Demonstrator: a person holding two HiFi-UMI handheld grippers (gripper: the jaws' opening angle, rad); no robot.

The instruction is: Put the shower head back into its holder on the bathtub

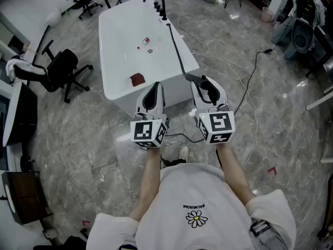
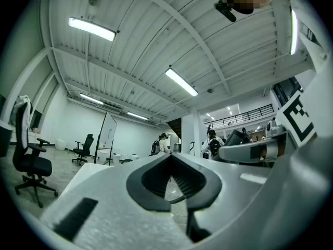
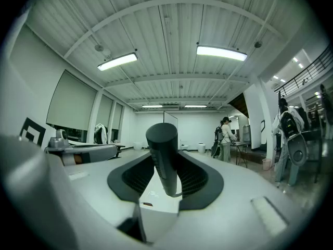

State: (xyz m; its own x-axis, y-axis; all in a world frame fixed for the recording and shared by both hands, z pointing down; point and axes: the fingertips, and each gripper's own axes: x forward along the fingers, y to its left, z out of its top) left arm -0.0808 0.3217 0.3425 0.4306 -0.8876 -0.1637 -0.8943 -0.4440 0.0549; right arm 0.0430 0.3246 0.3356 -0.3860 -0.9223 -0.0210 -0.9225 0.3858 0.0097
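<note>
Gripping dark shower head (image 3: 163, 155) between right gripper (image 1: 204, 85) jaws just short of white bathtub (image 1: 117, 46), mostly hidden from above, left gripper (image 1: 154, 89) pinched together empty, holder among dark fittings (image 1: 158, 7) too small to pick out.

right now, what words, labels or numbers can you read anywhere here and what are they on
White shirt: one small line of print above a daisy logo, upside down to the head view, too small to read.
Marker cubes: black-and-white square patterns, no words.
Bathtub, shower head: no readable text.
</note>
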